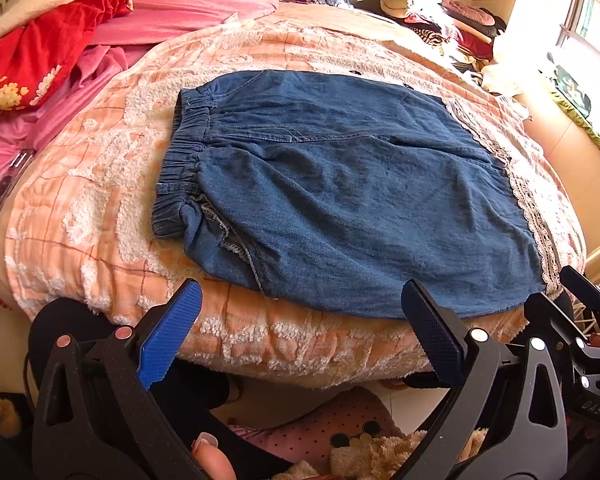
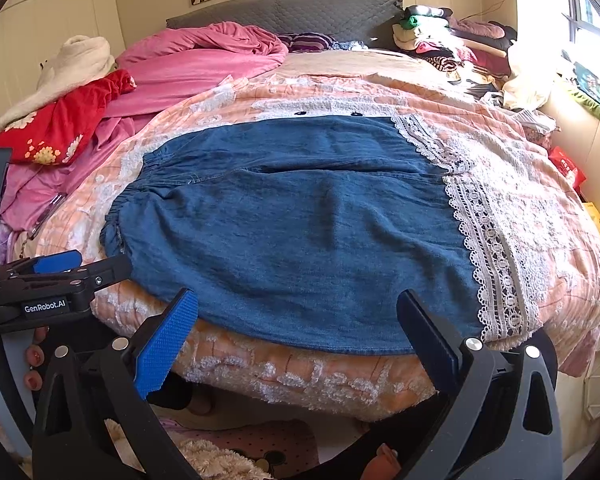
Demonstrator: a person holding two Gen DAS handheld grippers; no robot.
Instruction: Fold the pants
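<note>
2 tools hang at the near edge of the bed, both spread wide and pinching nothing. The left tool (image 1: 300,328) shows a blue ribbed pad on one finger and a dark pad on the other, with the pants' near hem in the gap between them but not touched. The right tool (image 2: 298,334) stands the same way, spread and apart from the cloth; in its view the left tool (image 2: 60,276) also shows at the left edge, just beside the waistband corner.

The pants (image 1: 340,192) are blue denim and lie flat across the bed, elastic waistband to the left, white lace trim (image 2: 496,248) along the leg ends to the right. They rest on a peach checked quilt (image 1: 100,208) with white tufted patches. Farther back on the left lie a pink blanket (image 2: 204,64) and a red flowered cloth (image 2: 68,120), touching one another. A pile of clothes (image 2: 452,40) sits at the far right by the grey headboard (image 2: 300,12), near a bright window (image 1: 592,28).
</note>
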